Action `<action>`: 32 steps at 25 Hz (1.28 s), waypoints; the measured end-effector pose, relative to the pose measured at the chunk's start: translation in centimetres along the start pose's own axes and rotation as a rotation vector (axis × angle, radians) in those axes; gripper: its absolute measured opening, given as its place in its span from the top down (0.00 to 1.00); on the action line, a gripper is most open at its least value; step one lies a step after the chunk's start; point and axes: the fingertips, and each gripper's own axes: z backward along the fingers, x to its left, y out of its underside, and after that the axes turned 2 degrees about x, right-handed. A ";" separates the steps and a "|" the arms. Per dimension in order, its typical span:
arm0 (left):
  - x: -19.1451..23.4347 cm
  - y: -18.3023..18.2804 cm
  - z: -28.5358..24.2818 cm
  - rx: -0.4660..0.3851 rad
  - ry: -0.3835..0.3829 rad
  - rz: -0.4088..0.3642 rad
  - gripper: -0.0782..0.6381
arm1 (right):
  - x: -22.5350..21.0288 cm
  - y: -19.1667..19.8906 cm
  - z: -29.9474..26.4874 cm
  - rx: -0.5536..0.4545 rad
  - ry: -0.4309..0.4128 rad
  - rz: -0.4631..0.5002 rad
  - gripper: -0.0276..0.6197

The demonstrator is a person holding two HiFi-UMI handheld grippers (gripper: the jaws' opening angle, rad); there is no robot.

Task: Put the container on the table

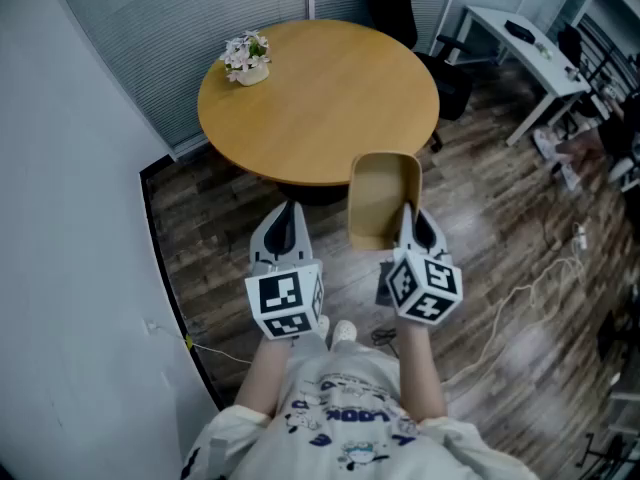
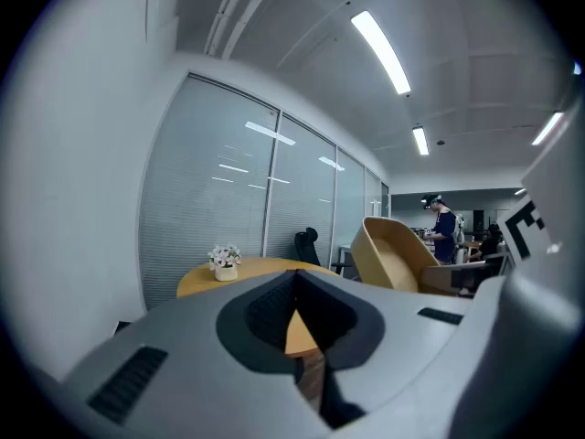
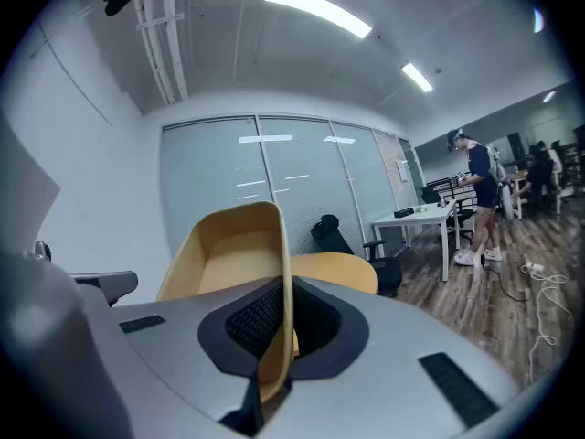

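Observation:
A tan open-topped container hangs in the air just short of the round wooden table, its near rim over the floor. My right gripper is shut on the container's right wall, which runs up between the jaws. In the left gripper view the container shows to the right. My left gripper is beside it on the left, shut and with nothing in it. The table top lies ahead of both grippers.
A small pot of flowers stands at the table's far left edge. A black office chair is behind the table. A white desk stands at the right, with cables on the wood floor. A person stands far off.

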 end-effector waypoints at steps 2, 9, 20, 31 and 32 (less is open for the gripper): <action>-0.1 -0.1 0.0 -0.003 0.001 -0.001 0.89 | 0.0 -0.1 0.0 -0.001 0.000 -0.001 0.94; -0.3 0.8 0.3 0.022 0.000 0.002 0.89 | -0.1 0.4 0.2 0.007 -0.004 -0.003 0.94; -1.2 1.2 0.0 0.029 -0.015 0.005 0.88 | -1.2 0.5 -0.1 0.004 -0.004 -0.021 0.94; -3.1 2.0 -0.3 0.020 -0.038 -0.003 0.89 | -3.3 0.8 -0.5 0.022 -0.028 -0.016 0.94; -3.2 2.1 -0.3 0.023 -0.038 -0.002 0.89 | -3.4 1.0 -0.6 0.027 -0.028 -0.017 0.94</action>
